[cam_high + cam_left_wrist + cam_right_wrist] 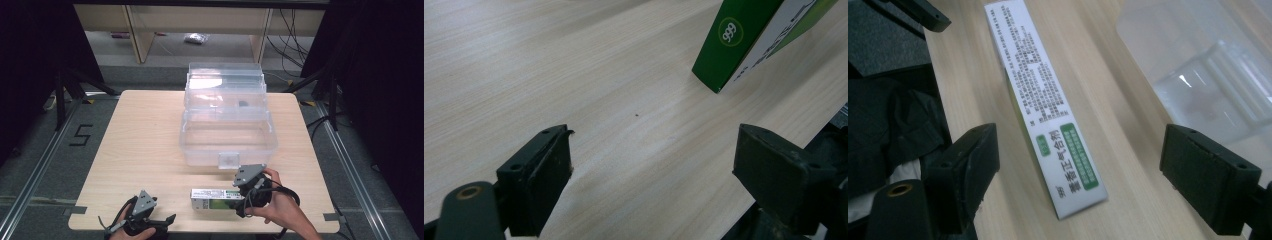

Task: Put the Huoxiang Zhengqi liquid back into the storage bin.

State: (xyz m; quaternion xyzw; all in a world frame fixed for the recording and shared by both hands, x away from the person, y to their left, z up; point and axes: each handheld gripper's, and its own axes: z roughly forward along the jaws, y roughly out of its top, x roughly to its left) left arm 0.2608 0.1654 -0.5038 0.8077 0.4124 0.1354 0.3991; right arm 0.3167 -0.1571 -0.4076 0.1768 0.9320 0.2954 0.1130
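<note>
Resting low at the near left corner of the pale wooden tabletop [145,140], the left gripper [162,221] sits with its black jaws spread wide and nothing between them; its own view looks across bare wood grain toward one dark green end of the long, narrow green-and-white cardboard box [744,40], which lies well apart from it. Further right, that box [212,198] lies flat along the near edge of the tabletop, its white printed face up. At its right end the right gripper [241,204] is lowered over it, jaws released and standing to either side of the box's end [1068,165] without touching it — an approach to a grasp, by the look of it, not yet a hold. Behind the box, in the middle toward the far edge, stands the large clear plastic storage case [227,137] with its lid up, likely where the box is meant to go. The next move calls for the right jaws to settle level with the box's narrow sides and close squarely — gripping the very tip would let it pivot when lifted.
</note>
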